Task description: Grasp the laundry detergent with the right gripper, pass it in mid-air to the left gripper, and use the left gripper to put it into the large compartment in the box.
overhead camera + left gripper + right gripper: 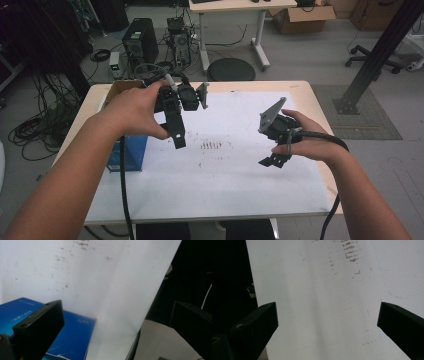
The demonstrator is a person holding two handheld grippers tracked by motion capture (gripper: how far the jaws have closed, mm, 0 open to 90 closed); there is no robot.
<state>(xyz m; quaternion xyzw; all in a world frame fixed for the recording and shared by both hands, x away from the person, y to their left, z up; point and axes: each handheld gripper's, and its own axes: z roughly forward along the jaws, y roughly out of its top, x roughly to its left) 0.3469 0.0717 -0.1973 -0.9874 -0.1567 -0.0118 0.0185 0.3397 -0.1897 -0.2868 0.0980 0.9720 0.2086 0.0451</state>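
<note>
While both grippers hang wide open and empty over the white sheet (240, 170), the left gripper (178, 140) is near a blue box (72, 340) whose white lettering is unreadable; the right gripper (274, 161) is over bare paper.

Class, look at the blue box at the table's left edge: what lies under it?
The blue box rests partly on the white sheet that covers the table. The surface directly beneath it is covered by the box itself.

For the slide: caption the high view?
Both hands hold open grippers, left and right, above a white sheet; blue box at left.
</note>
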